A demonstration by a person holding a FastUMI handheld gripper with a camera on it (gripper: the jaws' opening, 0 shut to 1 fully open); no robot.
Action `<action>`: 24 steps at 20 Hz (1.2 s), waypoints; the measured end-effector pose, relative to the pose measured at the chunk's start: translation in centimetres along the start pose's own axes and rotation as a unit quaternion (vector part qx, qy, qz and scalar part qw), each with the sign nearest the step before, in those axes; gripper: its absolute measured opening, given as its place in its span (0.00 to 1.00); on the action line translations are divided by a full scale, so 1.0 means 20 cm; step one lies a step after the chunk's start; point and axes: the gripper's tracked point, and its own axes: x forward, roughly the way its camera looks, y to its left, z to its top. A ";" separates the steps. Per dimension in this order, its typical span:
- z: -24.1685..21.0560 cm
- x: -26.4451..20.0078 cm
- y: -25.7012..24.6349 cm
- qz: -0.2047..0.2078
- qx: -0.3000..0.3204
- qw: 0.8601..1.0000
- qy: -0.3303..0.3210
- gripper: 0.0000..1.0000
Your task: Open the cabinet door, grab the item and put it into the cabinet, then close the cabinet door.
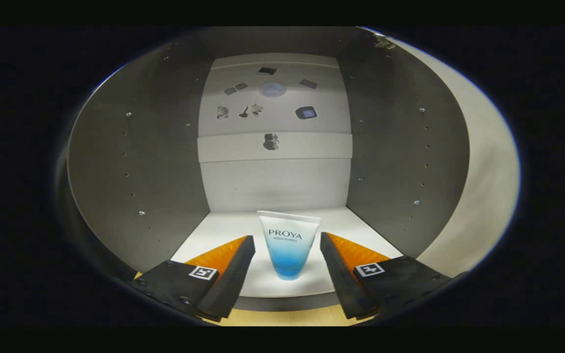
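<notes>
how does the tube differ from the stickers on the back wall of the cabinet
The tube is one solid thing standing cap-down on the cabinet floor, between the open tongs with a gap on each side; the stickers are several flat, small patches scattered high on the back wall. The tube fades from white to blue; the stickers look mostly grey and dark. Both are inside the open cabinet.

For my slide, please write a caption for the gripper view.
Open gripper flanks, without touching, the tube standing cap-down on the cabinet floor.
</notes>
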 end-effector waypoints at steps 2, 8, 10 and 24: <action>0.01 -0.08 0.01 0.003 0.001 1.000 -0.013 0.99; -0.04 -0.49 0.09 0.048 0.015 0.998 -0.034 1.00; -0.04 -0.67 0.10 0.057 0.014 0.997 -0.048 1.00; -0.23 -1.64 -0.03 0.096 0.003 0.992 -0.085 0.99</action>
